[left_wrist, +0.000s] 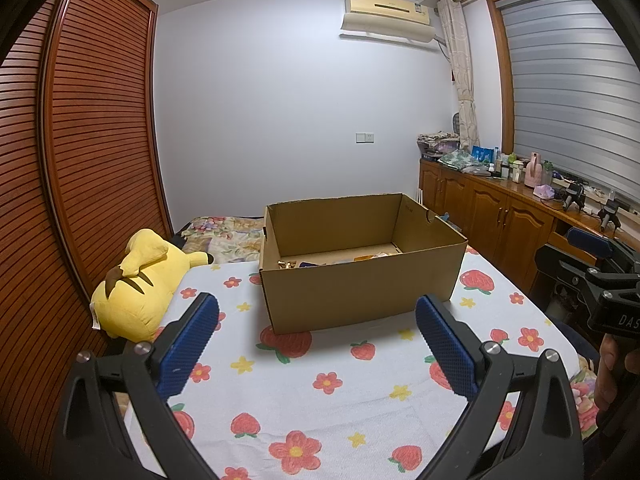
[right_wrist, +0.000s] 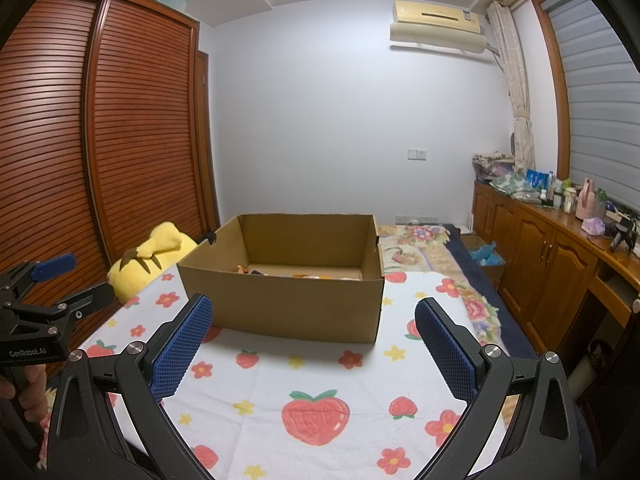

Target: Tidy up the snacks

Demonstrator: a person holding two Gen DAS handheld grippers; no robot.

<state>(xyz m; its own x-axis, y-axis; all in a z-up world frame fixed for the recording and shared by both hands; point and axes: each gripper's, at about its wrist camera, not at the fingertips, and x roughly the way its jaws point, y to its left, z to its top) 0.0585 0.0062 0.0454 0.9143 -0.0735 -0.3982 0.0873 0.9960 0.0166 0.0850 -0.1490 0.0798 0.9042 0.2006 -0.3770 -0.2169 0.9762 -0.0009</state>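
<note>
left gripper (left_wrist: 316, 312): wide open, holds nothing, above the cloth just short of the box; also seen at left edge of right view (right_wrist: 60, 276), a hand (right_wrist: 24, 392) on its grip
right gripper (right_wrist: 314, 316): wide open, empty, above the cloth in front of the box; seen at right edge of left view (left_wrist: 592, 256), a hand (left_wrist: 612, 372) below it
pads: blue, textured (left_wrist: 192, 336), nothing between them on either gripper
box (left_wrist: 360, 284): open cardboard, stands on the cloth ahead of both grippers, top open
snacks (left_wrist: 288, 265): several wrappers low in the box, on its floor by the near wall; gold and orange bits show, kinds too hidden to tell
cloth (left_wrist: 304, 408): white, strawberries and flowers, spread on the bed, bare near the grippers
plush (left_wrist: 136, 284): yellow, left of the box, on the cloth's edge by the wardrobe
wardrobe (left_wrist: 96, 128): brown slatted doors, left side
cabinets (right_wrist: 548, 256): wooden, right wall, bottles and clutter on top
</note>
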